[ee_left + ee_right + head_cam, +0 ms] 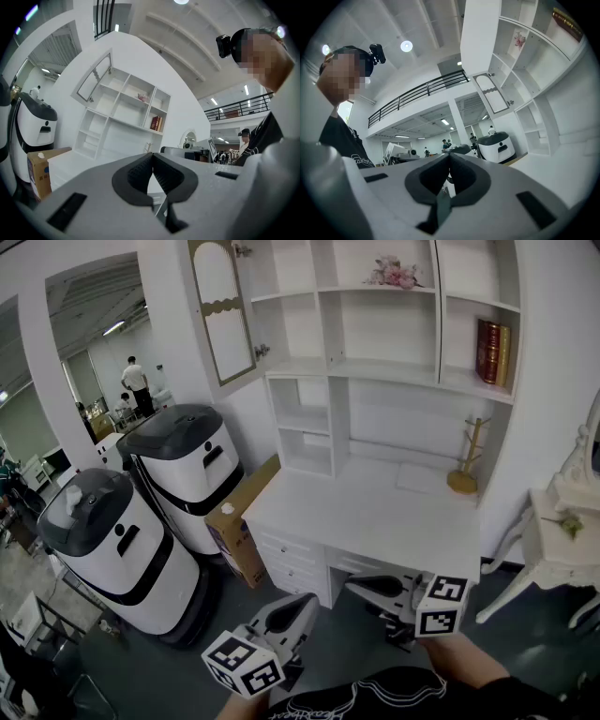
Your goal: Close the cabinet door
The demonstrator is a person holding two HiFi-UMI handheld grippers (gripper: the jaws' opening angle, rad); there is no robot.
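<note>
While cabinet door (223, 313) stands open, top cropped

Your counter (375, 517) is white, and so are the shelves (375, 334) above it. Up at the counter's left, the cabinet door (221, 310) has an olive-tan frame round white panels. Above the counter's right end are dark red and gold books (494, 352). Left of the counter are white-and-black machines (187, 470) and a brown box (239, 540). Your left claw (152, 154) and right claw (450, 155) are grey with black pads.
</note>
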